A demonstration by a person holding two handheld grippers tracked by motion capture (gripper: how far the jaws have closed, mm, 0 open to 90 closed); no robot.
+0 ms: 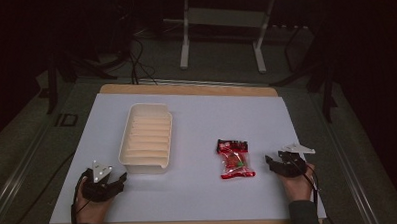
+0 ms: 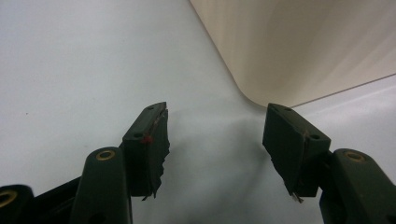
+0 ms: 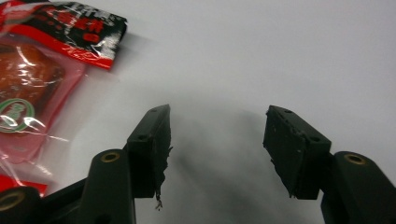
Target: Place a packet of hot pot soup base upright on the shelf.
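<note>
High view places the red snack packet (image 1: 235,159) flat on the white table cover (image 1: 199,192), right of centre and near the front edge, with its black-and-red header strip pointing away from the person. The right gripper (image 1: 274,160) rests just beside the packet's right edge, jaws apart and empty. In the right gripper view the packet (image 3: 32,79) lies left of the left jaw, not between the jaws.

Recommended approach: shift the right gripper toward the packet until one sealed edge sits between the jaws, then close on the flat film rather than the bulging contents. The film looks glossy and is likely to slip, so grip well in from the edge.

The cream ribbed tray (image 1: 146,138) stands left of centre, well apart from the packet. The left gripper (image 1: 120,181) rests near its front corner, jaws apart, holding nothing.
</note>
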